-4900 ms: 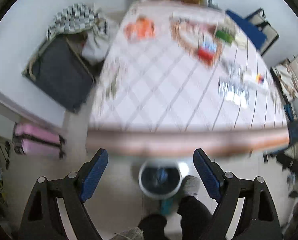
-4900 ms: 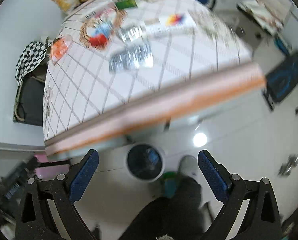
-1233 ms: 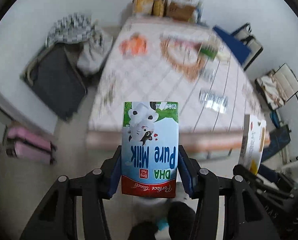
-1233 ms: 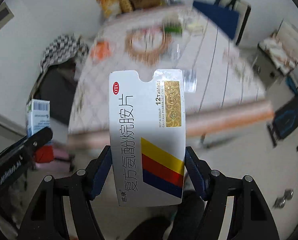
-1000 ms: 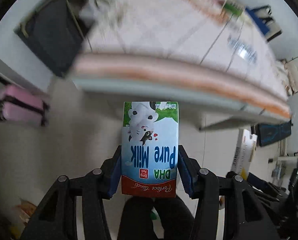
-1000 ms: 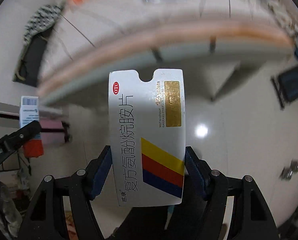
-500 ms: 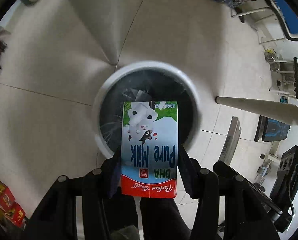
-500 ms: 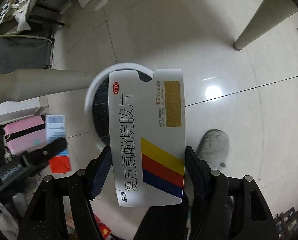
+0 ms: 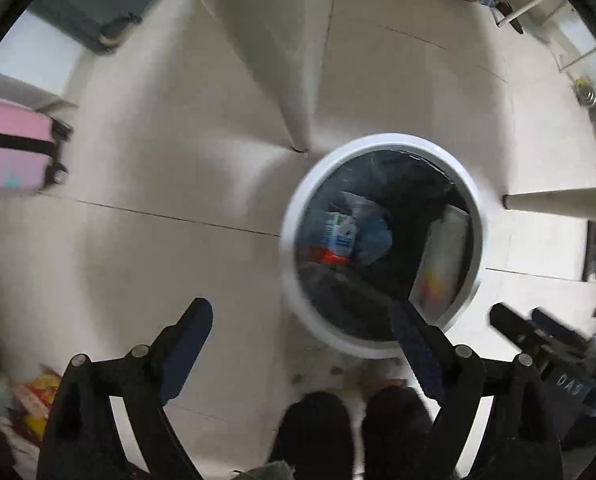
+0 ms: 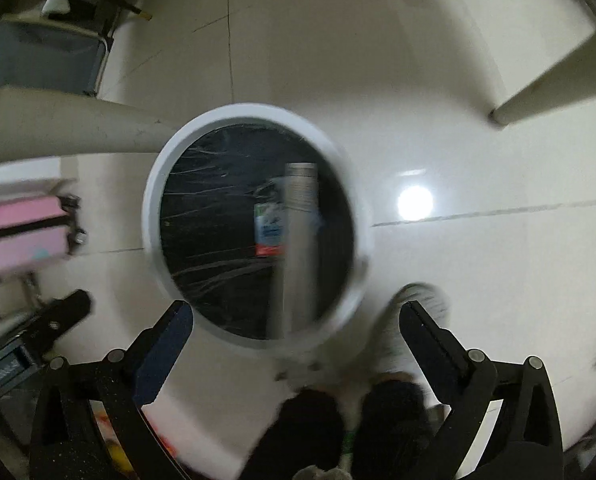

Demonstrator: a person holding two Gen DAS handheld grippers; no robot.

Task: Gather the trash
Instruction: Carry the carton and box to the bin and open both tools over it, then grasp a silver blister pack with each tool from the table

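both my claws point down over the white-rimmed bin (image 9: 377, 240), jaws just sprung wide, nothing between them. from my left claw (image 9: 298, 344) the bin sits ahead and to the right, with the milk carton (image 9: 339, 234) lying in the black liner, its long axis running roughly away from me, red end nearer. from my right claw (image 10: 296, 336) the bin (image 10: 254, 224) is straight ahead; the tablet box (image 10: 298, 248) is a blurred streak over the opening, long axis pointing away, apparently dropping. my right claw is the more centred.
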